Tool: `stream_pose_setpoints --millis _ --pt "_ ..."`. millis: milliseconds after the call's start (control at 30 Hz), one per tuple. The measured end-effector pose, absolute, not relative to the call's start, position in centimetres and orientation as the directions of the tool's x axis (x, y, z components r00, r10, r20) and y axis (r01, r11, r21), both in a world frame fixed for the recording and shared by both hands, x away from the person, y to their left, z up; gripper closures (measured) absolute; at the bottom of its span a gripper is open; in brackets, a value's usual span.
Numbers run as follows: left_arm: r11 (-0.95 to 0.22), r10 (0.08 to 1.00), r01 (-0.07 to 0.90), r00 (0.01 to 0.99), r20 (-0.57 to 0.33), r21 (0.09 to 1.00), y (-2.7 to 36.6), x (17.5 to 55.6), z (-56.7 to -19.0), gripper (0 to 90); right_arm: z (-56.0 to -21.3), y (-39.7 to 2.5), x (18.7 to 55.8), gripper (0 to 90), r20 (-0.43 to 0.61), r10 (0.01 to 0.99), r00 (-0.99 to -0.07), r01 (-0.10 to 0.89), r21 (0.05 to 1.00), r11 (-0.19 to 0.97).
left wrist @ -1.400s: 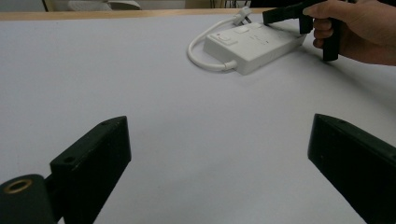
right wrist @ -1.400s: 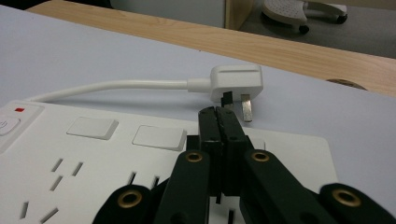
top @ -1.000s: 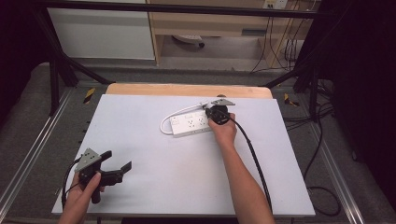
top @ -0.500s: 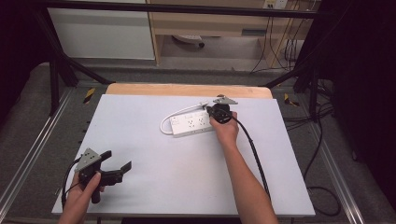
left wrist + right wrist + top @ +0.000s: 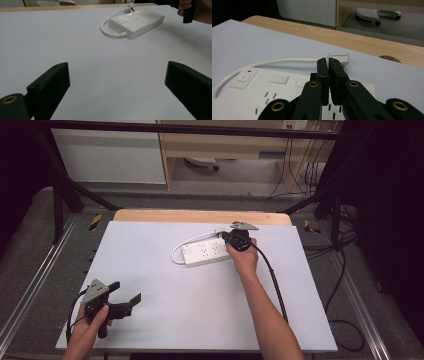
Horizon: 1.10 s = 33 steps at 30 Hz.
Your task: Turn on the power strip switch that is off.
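The white power strip (image 5: pixel 212 252) lies toward the far middle of the white table (image 5: pixel 200 320), its own cord (image 5: pixel 187 243) looped round its left end to a white plug (image 5: pixel 338 58) resting just behind it; the right gripper (image 5: pixel 235 240) hovers over the strip's right end with its jaws pressed together on nothing, tips pointing past the sockets toward that plug. The likely trouble is that shut jaws can only nudge; a push at the light plug or the strip's edge could skate either one across the smooth sheet, and the stiff cord may drag the strip round with it. The right forearm reaches well forward, the hand (image 5: pixel 245 260) curled round the handle and angled down. The left gripper (image 5: pixel 120 305) rests near the near-left corner, jaws spread wide and empty, aimed across the table, well apart from the strip.
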<state>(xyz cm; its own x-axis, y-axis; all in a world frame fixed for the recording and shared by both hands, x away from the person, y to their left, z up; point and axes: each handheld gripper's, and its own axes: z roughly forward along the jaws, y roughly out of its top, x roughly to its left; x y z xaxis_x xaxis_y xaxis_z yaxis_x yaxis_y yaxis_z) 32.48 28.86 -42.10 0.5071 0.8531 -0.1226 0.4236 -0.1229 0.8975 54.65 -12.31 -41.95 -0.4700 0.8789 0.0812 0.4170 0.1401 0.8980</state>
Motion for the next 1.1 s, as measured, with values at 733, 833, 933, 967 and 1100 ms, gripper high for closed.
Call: stream_pose_setpoints --millis 733,833,933,967,1100 --pt "-0.133 0.853 0.425 0.509 -0.115 0.895 28.7 32.5 -42.2 6.0 -40.3 -14.4 53.8 83.5 0.102 0.881 -0.461 0.411 0.905 0.111" --pt "-0.136 0.854 0.427 0.508 -0.113 0.894 28.8 32.5 -42.2 6.0 -40.2 -14.6 53.7 82.4 0.104 0.882 -0.460 0.409 0.906 0.107" --pt "-0.132 0.854 0.429 0.507 -0.117 0.894 28.8 32.5 -42.2 6.0 -40.0 -14.8 53.6 80.9 0.110 0.882 -0.459 0.406 0.908 0.098" --pt "-0.133 0.855 0.428 0.506 -0.115 0.894 28.8 32.5 -42.2 6.0 -39.9 -14.9 53.5 80.6 0.110 0.882 -0.459 0.406 0.909 0.098" --pt "-0.136 0.854 0.429 0.507 -0.114 0.893 28.8 32.5 -42.2 6.0 -39.7 -15.1 53.4 78.8 0.112 0.882 -0.458 0.403 0.911 0.094"
